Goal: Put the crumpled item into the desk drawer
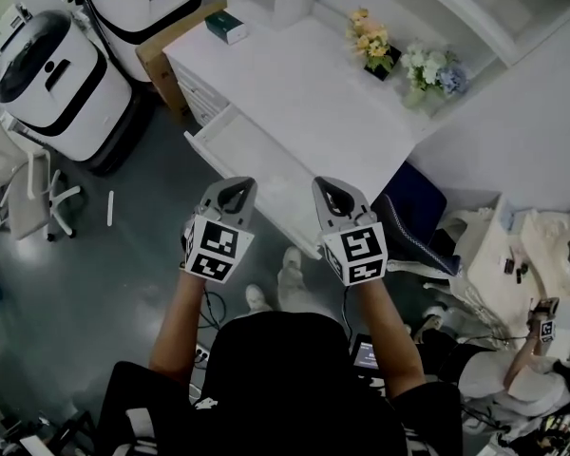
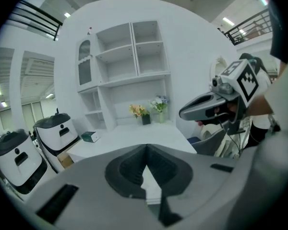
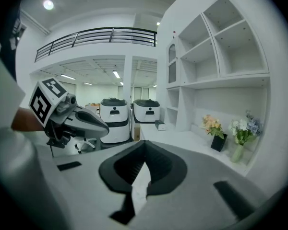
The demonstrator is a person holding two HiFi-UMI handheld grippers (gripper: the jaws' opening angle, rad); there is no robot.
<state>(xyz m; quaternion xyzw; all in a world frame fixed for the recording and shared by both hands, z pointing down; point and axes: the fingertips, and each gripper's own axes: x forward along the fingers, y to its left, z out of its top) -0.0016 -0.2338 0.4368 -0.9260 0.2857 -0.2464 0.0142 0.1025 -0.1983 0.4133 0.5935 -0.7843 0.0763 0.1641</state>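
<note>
Hand-held grippers first: the left hand-held gripper (image 1: 234, 190) has its jaws pressed together tip to tip with nothing between them, and its own view shows the dark pads (image 2: 134, 169) meeting in a point. The right hand-held gripper (image 1: 332, 194) is the same, jaws closed right up and holding nothing. I've got the two side by side, close but apart, marker cubes facing up at me. From the left one's camera I can see the right one (image 2: 183, 113) out to the side, and from the right one's camera the left one (image 3: 104, 126).

Just ahead of the tips is the drawer (image 1: 230, 150), pulled out from the front of the white desk, and in the head view both tips sit over its near edge. The crumpled item I can't make out in any view.

Beyond the drawer lies the tabletop (image 1: 294, 84). A green box (image 1: 226, 27) sits at its far left corner. Yellow flowers (image 1: 370, 41) in a dark pot and pale flowers (image 1: 434, 69) in a vase stand near each other along the right. White shelves (image 2: 129, 51) rise behind. Off to the left stand two white-and-black machines (image 1: 52, 74), and a blue chair (image 1: 413, 212) is tucked in at the right.
</note>
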